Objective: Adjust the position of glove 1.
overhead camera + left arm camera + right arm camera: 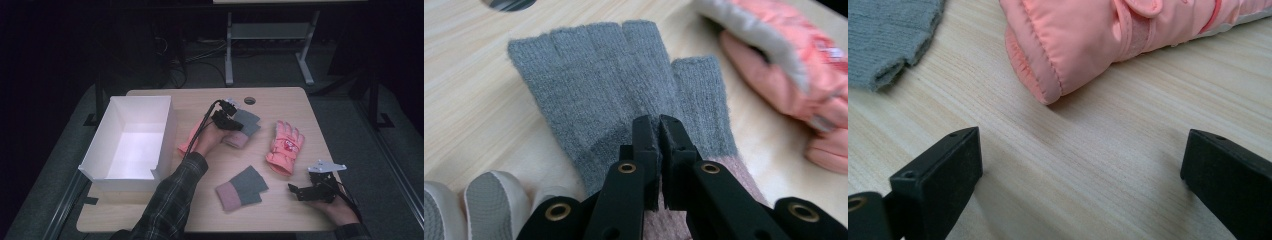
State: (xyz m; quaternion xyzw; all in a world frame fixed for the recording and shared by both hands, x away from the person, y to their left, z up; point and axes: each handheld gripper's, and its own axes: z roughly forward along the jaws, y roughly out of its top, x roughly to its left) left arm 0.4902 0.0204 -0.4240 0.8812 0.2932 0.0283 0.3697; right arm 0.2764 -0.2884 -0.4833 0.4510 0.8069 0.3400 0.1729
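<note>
I see the wooden counter (200, 215) in a dark room, with a white box (135, 142) at its left. My left gripper (658, 127) has its fingers clenched on the grey glove (599, 95), which lies flat at the back of the counter. The knit may slip out, because the pinch is thin. My right gripper (1080, 165) rests with fingers released near the pink glove (1098, 40).

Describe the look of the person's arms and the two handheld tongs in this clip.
Both tongs are black with flat block-shaped jaws and brass-coloured rivets. The left tongs trail black cables along a dark plaid sleeve. The right tongs carry a grey three-cornered plate; a dark cuff shows at that wrist.
</note>
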